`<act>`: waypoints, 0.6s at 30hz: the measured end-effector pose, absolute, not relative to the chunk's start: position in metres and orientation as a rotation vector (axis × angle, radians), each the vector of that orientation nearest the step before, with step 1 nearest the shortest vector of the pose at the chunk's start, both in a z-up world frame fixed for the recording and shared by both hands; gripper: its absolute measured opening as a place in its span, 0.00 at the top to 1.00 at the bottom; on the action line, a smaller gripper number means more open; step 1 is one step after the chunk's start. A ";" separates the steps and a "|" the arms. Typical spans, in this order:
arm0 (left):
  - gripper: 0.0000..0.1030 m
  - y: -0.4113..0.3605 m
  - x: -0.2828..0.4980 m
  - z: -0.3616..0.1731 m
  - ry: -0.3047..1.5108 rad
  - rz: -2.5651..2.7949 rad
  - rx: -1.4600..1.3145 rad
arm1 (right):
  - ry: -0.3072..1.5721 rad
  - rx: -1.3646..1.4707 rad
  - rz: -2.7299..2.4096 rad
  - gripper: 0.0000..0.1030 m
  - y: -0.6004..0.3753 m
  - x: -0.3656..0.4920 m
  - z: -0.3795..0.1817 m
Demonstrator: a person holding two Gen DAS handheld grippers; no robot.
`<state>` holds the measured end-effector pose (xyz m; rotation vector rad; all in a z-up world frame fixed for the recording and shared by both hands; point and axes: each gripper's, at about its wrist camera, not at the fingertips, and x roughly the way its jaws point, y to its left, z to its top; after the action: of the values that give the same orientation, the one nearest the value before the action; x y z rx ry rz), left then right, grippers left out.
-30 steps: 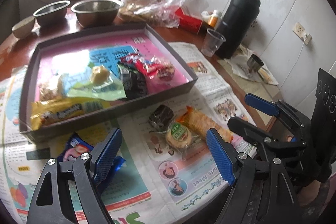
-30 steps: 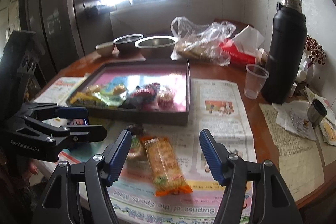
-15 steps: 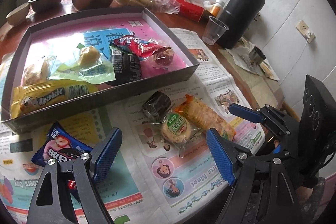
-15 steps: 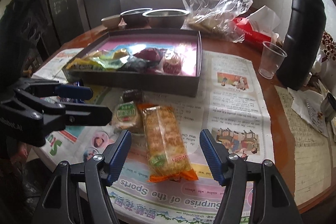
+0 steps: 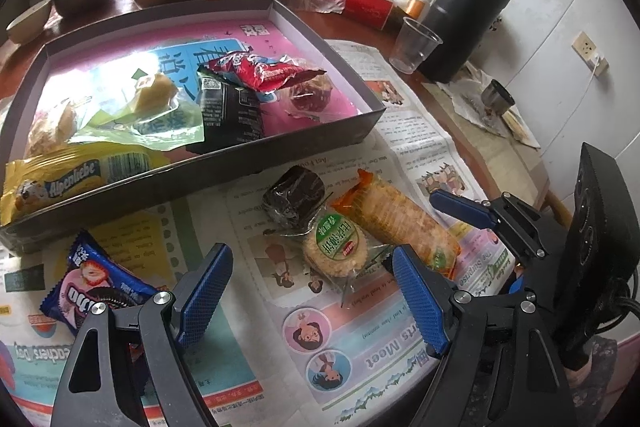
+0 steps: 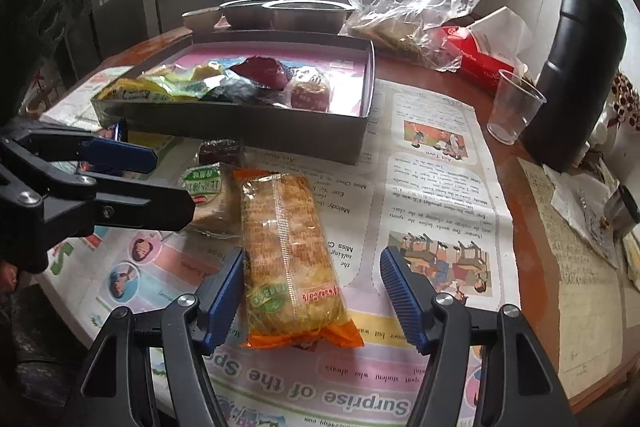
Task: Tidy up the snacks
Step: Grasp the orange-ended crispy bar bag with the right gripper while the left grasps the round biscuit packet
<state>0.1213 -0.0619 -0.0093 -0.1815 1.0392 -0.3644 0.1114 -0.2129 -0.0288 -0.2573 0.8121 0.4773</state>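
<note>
Snacks are lying in two groups on the newspaper-covered table (image 6: 440,163). Several wrapped items, including a yellow Alpenliebe bag (image 5: 76,175) and a red packet (image 5: 264,67), are sitting inside the shallow grey tray (image 5: 360,131). Four more are resting on the newspaper (image 5: 256,359) in front of the tray: a long orange cracker pack (image 6: 288,251), a round green-labelled rice cake (image 5: 336,243) touching it, a dark wrapped cake (image 5: 294,197) just behind that, and a blue Oreo packet (image 5: 92,287) well to the left.

Both claws are standing released. The right gripper (image 6: 312,291) is straddling the near end of the cracker pack, and its pads are not pressing on the wrapper. The left gripper (image 5: 312,287) is hovering above the newspaper, with the rice cake just ahead of its fingertips, gripping nothing.
</note>
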 end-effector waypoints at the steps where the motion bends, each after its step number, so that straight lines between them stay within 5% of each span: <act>1: 0.19 -0.062 0.122 -0.010 1.041 -0.363 -0.181 | 0.806 -0.259 0.476 0.35 -0.212 0.112 -0.029; 6: 0.19 -0.063 0.125 -0.013 1.045 -0.355 -0.176 | 0.789 -0.210 0.475 0.40 -0.212 0.118 -0.031; 11: 0.19 -0.065 0.129 -0.016 1.053 -0.347 -0.176 | 0.782 -0.166 0.458 0.57 -0.219 0.124 -0.031; 18: 0.19 -0.073 0.133 -0.020 1.054 -0.328 -0.155 | 0.782 -0.147 0.434 0.61 -0.228 0.128 -0.032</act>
<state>0.1334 -0.0725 -0.0196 -0.1551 1.0536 -0.3276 0.1282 -0.2277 -0.0321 -0.1473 0.7819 0.4337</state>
